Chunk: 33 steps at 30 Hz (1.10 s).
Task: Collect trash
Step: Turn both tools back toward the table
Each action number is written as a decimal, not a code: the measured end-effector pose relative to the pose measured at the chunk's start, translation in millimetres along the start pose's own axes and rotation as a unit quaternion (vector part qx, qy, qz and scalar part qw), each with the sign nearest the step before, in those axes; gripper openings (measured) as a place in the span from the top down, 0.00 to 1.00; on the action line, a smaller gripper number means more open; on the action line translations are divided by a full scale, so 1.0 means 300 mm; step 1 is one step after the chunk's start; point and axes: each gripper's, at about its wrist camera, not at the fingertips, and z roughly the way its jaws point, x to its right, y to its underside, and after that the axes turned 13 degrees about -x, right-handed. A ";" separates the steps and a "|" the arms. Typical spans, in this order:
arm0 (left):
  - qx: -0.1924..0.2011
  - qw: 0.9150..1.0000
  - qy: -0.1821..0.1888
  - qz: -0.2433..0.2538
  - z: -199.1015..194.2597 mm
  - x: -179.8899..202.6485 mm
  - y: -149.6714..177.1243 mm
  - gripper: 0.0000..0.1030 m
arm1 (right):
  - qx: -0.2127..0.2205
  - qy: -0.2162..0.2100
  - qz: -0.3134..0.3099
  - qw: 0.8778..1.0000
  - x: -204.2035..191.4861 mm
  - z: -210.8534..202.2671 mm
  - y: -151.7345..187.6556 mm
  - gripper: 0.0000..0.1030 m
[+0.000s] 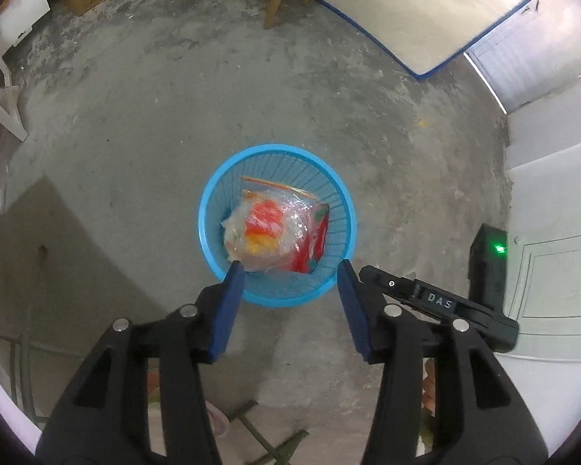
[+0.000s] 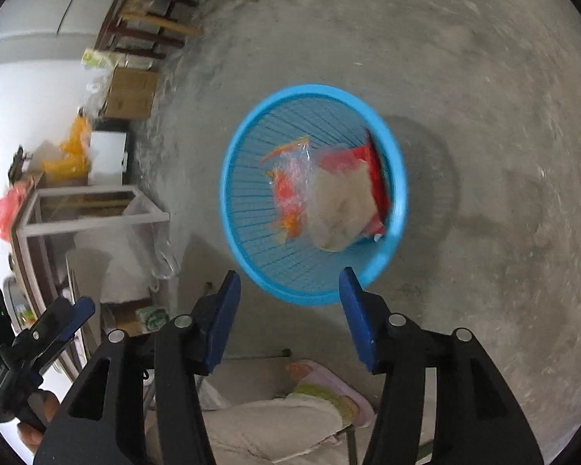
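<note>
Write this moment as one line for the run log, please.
left claw: open, empty | right claw: open, empty | round blue plastic mesh basket: on concrete floor | crumpled clear plastic bags and red wrapper: inside basket

The basket (image 1: 277, 155) looks like glossy blue plastic with thin ribbed walls. Inside it, a crinkled clear plastic bag (image 1: 267, 228) shines with small highlights, beside a glossy red packet (image 1: 313, 244). The floor (image 1: 213, 97) is rough, matt grey concrete, mottled and scuffed. The left gripper (image 1: 288, 269) has matt black plastic arms, smooth blue pads (image 1: 228, 310) and shiny metal pins. A cardboard box (image 2: 129, 93) looks dull brown; pale cloth (image 2: 275, 422) looks soft and nubbly
</note>
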 end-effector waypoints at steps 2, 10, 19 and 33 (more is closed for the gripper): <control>0.013 1.000 -0.005 0.009 -0.032 -0.002 0.022 0.54 | 0.003 -0.002 0.000 1.000 0.024 -0.005 0.014 0.49; 0.056 0.998 -0.017 0.029 -0.201 -0.004 0.121 0.53 | 0.017 -0.003 -0.003 1.000 0.071 -0.082 0.138 0.47; 0.168 0.985 0.000 0.038 -0.505 -0.094 0.558 0.39 | 0.041 0.033 -0.116 0.992 -0.194 -0.208 0.322 0.36; 0.296 0.940 -0.077 -0.152 -0.680 -0.508 1.486 0.24 | -0.115 -0.022 -0.365 0.924 -0.849 0.085 0.802 0.30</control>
